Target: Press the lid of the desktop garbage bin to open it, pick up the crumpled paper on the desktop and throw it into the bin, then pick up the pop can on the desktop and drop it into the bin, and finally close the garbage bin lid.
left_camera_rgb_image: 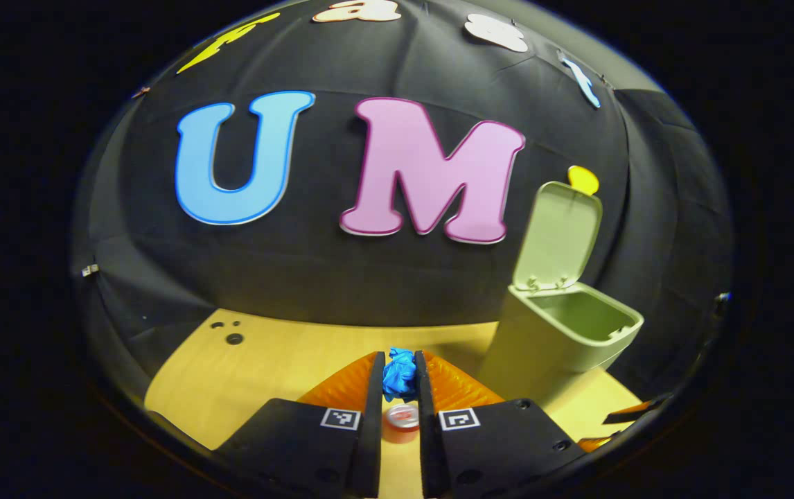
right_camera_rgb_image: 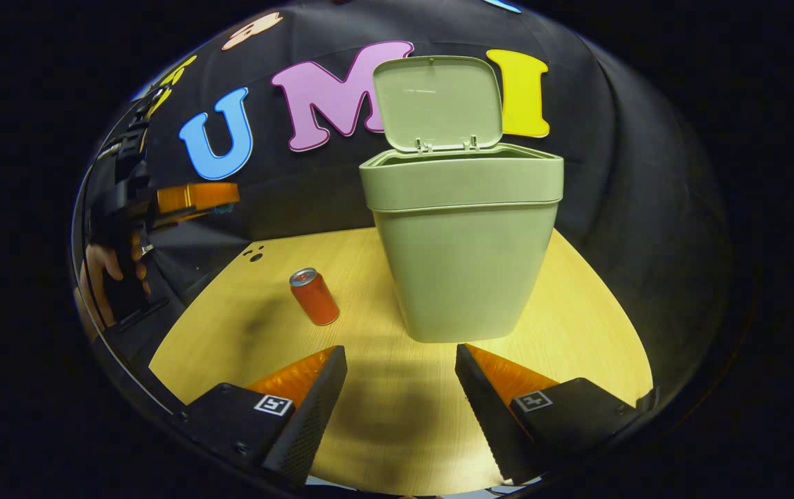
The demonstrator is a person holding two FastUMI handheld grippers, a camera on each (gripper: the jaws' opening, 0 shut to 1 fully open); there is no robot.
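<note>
The pale green plastic desktop bin [right_camera_rgb_image: 463,249] was recorded standing on the light wood worktop [right_camera_rgb_image: 577,305], its hinged lid [right_camera_rgb_image: 436,102] raised upright at the rear edge, so the opening step was judged done.

The left gripper [left_camera_rgb_image: 400,378] was noted with its jaws clenched on the crumpled blue paper ball [left_camera_rgb_image: 399,373], both fingers pressing its sides; the ball was held clear above the worktop. In the left gripper view the bin stood ahead and to the right of the held paper, its open mouth [left_camera_rgb_image: 580,315] facing up, near the jaws but not under them. The coming move was judged to turn on this offset: the paper would need carrying rightward and forward until it sat over the mouth, then releasing. A release short of the rim would likely drop the ball against the bin's front wall.

The red cylindrical pop can [right_camera_rgb_image: 314,296] was seen on the worktop to the left of the bin, near it but not touching, silver top uppermost, long axis roughly upright though leaning in the fisheye. In the left gripper view it lay directly below the clenched jaws.

The right gripper [right_camera_rgb_image: 400,388] was recorded with jaws released and empty, low before the bin's front wall. By its view, the can lay ahead and left of it, well within approach.
</note>
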